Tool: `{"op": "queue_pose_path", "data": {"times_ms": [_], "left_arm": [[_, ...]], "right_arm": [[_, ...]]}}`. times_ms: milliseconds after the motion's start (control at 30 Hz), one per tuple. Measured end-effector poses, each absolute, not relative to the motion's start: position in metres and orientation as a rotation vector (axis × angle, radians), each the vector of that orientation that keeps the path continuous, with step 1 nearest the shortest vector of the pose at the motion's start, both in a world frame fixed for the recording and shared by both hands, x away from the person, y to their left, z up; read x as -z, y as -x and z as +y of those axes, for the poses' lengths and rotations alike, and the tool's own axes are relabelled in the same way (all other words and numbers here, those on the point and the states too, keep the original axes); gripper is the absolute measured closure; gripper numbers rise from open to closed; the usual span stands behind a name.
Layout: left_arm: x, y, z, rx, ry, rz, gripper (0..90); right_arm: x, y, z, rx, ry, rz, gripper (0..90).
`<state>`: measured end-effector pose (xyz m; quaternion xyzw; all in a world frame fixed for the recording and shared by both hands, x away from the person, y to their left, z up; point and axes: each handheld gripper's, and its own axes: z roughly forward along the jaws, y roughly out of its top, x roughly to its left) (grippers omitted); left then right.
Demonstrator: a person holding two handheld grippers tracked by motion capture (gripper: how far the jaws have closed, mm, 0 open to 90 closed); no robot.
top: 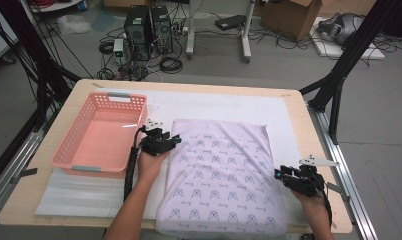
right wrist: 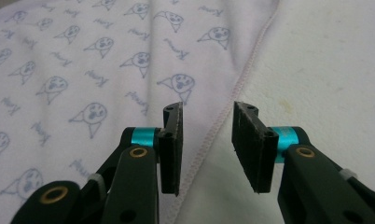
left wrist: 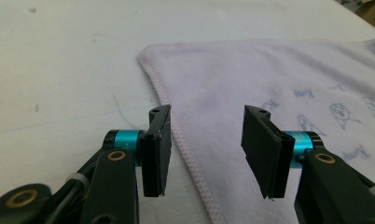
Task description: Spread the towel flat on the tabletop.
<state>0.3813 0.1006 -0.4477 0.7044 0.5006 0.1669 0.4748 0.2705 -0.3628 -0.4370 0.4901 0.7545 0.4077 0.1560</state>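
A pale lilac towel [top: 224, 170] printed with small blue figures lies flat on a white mat [top: 224, 102]. My left gripper [top: 173, 141] hovers at the towel's left edge, near its far left corner. In the left gripper view the left gripper [left wrist: 207, 114] is open, and the towel [left wrist: 251, 70] hem runs between the jaws untouched. My right gripper [top: 279, 175] is at the towel's right edge, toward the front. In the right gripper view the right gripper [right wrist: 208, 109] is open too, astride the stitched hem of the towel [right wrist: 106, 60], with the pads clear of the cloth.
A pink plastic basket [top: 69, 141] stands on the left of the wooden table [top: 79, 90], close beside my left hand. The towel's front edge reaches the table's near edge. Black frame posts, computers and cables stand on the floor beyond the table.
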Motion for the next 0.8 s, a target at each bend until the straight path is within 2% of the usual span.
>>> {"op": "queue_pose_path", "data": {"times_ms": [133, 300, 400, 467, 600, 667, 733, 800], "left_arm": [[0.436, -0.383, 0.096, -0.446, -1.743, 1.155, 50.2], [0.449, -0.392, 0.095, -0.416, -1.781, 1.216, 48.6], [0.451, -0.394, 0.089, -0.422, -1.793, 1.223, 51.2], [0.449, -0.4, 0.086, -0.378, -1.825, 1.249, 52.2], [0.447, -0.41, 0.079, -0.412, -1.865, 1.274, 54.5], [0.448, -0.411, 0.078, -0.461, -1.881, 1.268, 59.7], [0.449, -0.411, 0.078, -0.522, -1.91, 1.25, 72.1], [0.449, -0.412, 0.081, -0.531, -1.914, 1.243, 85.5]], "right_arm": [[0.434, -0.267, -0.362, -1.176, -1.416, 2.14, 63.0], [0.432, -0.271, -0.358, -1.166, -1.418, 2.13, 59.6], [0.431, -0.283, -0.358, -1.119, -1.422, 2.123, 60.0], [0.43, -0.293, -0.359, -1.102, -1.445, 2.106, 60.5], [0.43, -0.317, -0.36, -1.091, -1.491, 2.055, 60.1], [0.43, -0.33, -0.357, -1.098, -1.488, 2.047, 58.5], [0.429, -0.344, -0.352, -1.073, -1.471, 2.052, 58.4], [0.431, -0.36, -0.345, -1.054, -1.48, 2.063, 63.8]]}}
